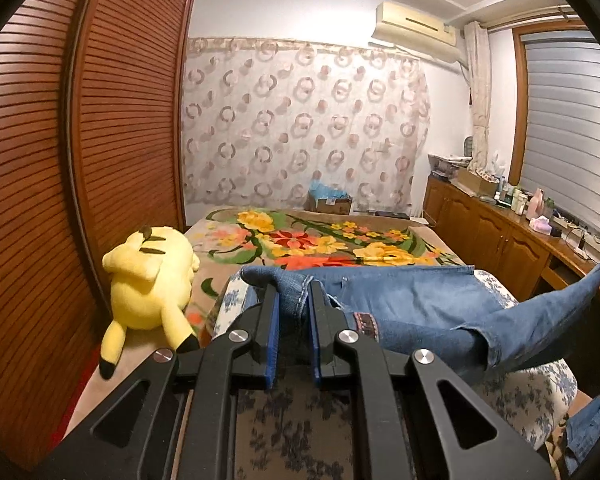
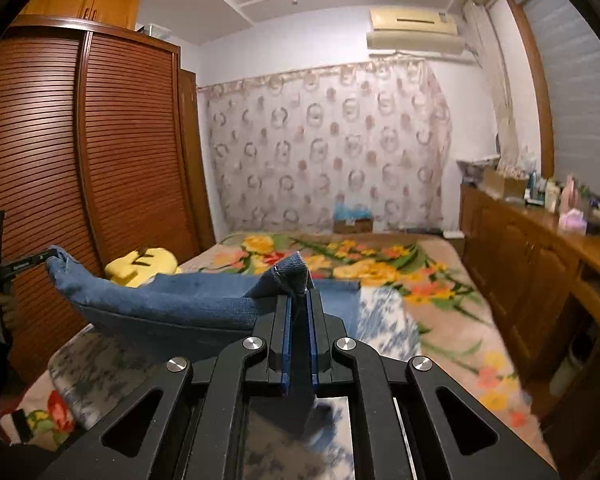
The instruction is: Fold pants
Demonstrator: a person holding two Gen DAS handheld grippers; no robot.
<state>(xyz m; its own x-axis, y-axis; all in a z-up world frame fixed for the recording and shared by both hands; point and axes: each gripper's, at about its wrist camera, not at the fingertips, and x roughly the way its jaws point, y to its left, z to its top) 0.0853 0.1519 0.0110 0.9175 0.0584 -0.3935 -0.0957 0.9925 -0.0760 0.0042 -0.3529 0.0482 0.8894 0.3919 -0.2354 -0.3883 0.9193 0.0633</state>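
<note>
Both grippers were clamped on the blue denim pants (image 1: pixel 400 300), one at each end, w/ the cloth strung between them above the bed. The left gripper (image 1: pixel 294 300) had its blue-padded fingers (image 1: pixel 273 332) pinched on a bunched, stitched edge of denim; the right gripper (image 2: pixel 299 304) was likewise closed on a folded corner of the same fabric.

Key relation: the pants' long axis ran left-right between the two tools, roughly across the bed, not along it. Each camera saw the other end of the cloth at its far side. In the right view the span sagged in the middle, its underside clear of the blue-and-white floral sheet (image 2: pixel 384 320) that lay over the flowered blanket (image 2: pixel 440 276).

Part of the denim seemed to rest on that sheet ahead of the left gripper; can't tell how much. Both hands looked about equally near their ends, so neither led. The next fold prob. hinged on carrying both ends together toward the far edge of the bed, keeping the span taut. The yellow plush toy (image 1: pixel 152 276) sat by the bed's left edge, near the left gripper, poss. in the way.
</note>
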